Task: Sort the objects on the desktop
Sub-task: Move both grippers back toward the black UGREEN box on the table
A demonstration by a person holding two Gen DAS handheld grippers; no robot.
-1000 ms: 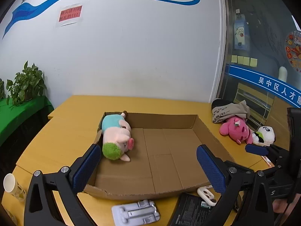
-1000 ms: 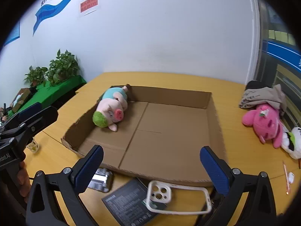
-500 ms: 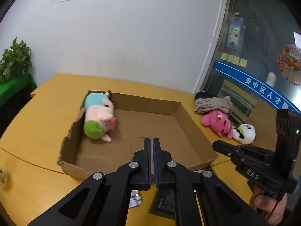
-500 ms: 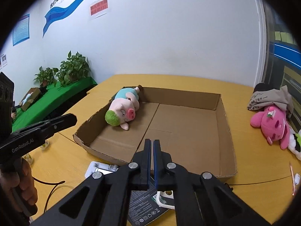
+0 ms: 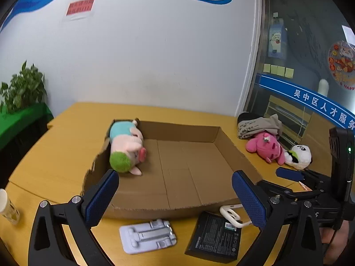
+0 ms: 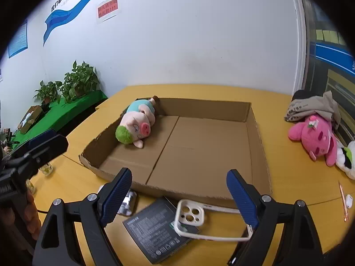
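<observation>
A shallow cardboard box (image 5: 233, 153) (image 6: 258, 141) lies on the yellow table. A pig plush with green hair (image 5: 127, 148) (image 6: 136, 126) lies inside it at the left. A pink plush (image 5: 266, 148) (image 6: 315, 137) and a panda plush (image 5: 299, 155) lie on the table right of the box. In front of the box lie a white phone stand (image 5: 148, 237), a black box (image 5: 215, 237) (image 6: 153, 230) and a white phone case (image 6: 190, 217). My left gripper (image 5: 175, 199) and right gripper (image 6: 178, 197) are both open and empty, hovering above these items.
A bundle of grey cloth (image 5: 259, 126) (image 6: 310, 108) lies behind the pink plush. A paper cup (image 5: 6, 206) stands at the table's left edge. A thin pen (image 6: 342, 201) lies at the right. Potted plants (image 6: 77, 82) stand on a green shelf at the left.
Both grippers were open one second ago, shut half a second ago, and are open again now. Both views have dropped back closer to the table front.
</observation>
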